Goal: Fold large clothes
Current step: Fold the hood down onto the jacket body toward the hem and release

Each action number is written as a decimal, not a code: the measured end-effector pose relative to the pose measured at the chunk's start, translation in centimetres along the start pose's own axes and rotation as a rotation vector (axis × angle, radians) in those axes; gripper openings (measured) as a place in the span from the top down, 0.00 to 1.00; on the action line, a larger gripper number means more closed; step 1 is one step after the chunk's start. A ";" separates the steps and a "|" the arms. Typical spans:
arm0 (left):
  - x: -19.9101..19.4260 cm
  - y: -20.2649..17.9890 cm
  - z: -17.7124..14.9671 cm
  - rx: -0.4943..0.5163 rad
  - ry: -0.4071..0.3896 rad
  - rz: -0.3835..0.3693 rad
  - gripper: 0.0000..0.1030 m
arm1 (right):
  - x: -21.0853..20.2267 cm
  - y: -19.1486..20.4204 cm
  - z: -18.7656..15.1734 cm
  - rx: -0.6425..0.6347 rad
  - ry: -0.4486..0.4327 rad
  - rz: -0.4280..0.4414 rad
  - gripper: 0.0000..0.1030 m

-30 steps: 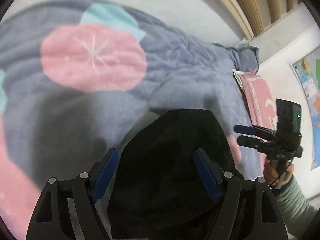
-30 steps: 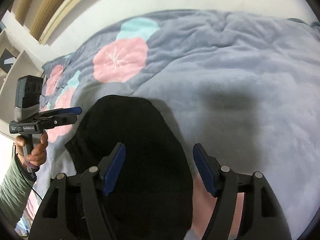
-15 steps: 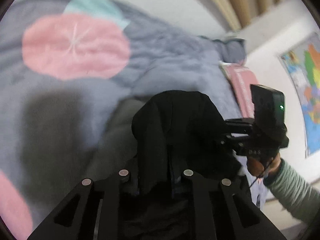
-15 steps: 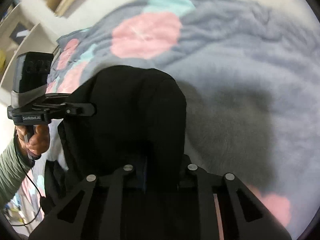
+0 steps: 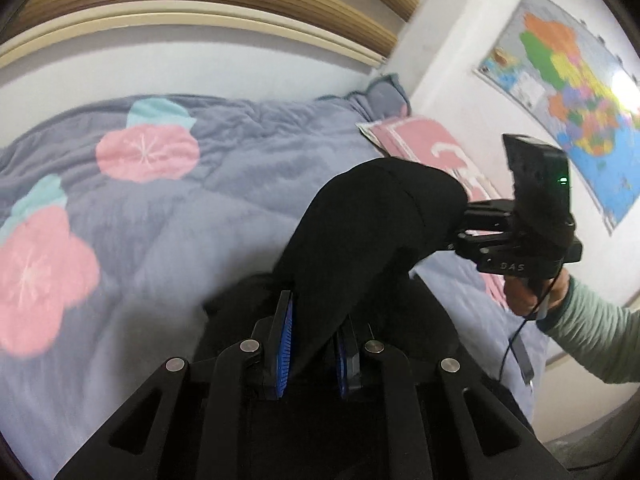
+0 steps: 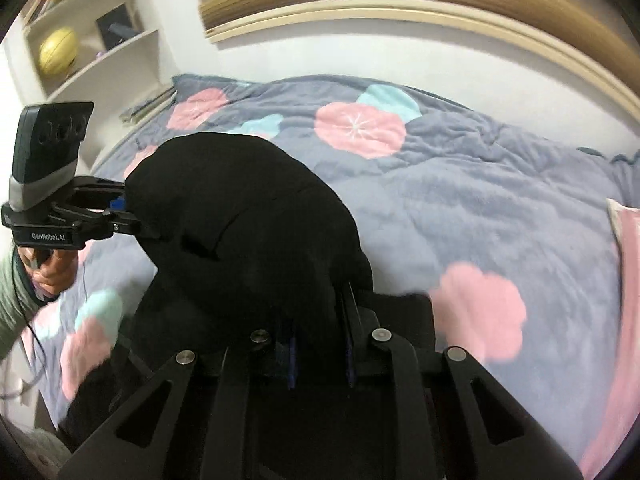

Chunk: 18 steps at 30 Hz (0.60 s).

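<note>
A black garment (image 5: 372, 232) hangs lifted above the bed, stretched between both grippers. My left gripper (image 5: 314, 350) is shut on one edge of it, the blue pads pinching the cloth. It also shows in the right wrist view (image 6: 132, 220), at the left, clamped on the cloth. My right gripper (image 6: 320, 350) is shut on the other edge of the black garment (image 6: 248, 220). It also shows in the left wrist view (image 5: 468, 220), at the right. The lower part of the garment droops below the grippers.
The bed carries a grey-blue blanket (image 5: 224, 200) with pink and teal flowers. A pink pillow (image 5: 424, 144) lies at its right end under a wall map (image 5: 568, 92). White shelves (image 6: 92, 52) with a yellow ball stand at the left. A wooden headboard (image 6: 360, 4) runs behind.
Both grippers went from open over the flat garment to shut on it. They have lifted it off the blanket, and the views have tilted up toward the wall.
</note>
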State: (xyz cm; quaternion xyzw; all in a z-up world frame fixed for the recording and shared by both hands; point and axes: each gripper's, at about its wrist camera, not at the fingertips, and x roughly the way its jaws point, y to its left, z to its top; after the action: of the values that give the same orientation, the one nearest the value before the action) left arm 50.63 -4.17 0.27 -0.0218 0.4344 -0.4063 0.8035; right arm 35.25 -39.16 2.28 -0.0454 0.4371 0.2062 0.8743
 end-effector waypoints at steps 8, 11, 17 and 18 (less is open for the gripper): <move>0.1 -6.5 -12.6 -0.023 0.179 0.040 0.81 | -1.5 5.9 -12.4 0.045 0.155 -0.018 0.80; 1.7 -6.4 -17.1 -0.107 0.260 0.068 0.77 | -0.2 6.5 -15.7 0.081 0.234 -0.025 0.76; -0.7 -5.5 -20.5 -0.185 0.316 0.078 0.75 | -1.9 4.6 -16.1 0.162 0.287 -0.026 0.73; -1.5 -5.4 -20.4 -0.189 0.305 0.085 0.75 | -2.9 4.1 -15.2 0.167 0.264 -0.032 0.72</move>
State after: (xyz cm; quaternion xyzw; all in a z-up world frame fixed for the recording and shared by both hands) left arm 32.12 -0.29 -9.27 -0.0170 0.5879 -0.3281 0.7392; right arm 20.71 -40.31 -4.35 -0.0059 0.5630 0.1475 0.8131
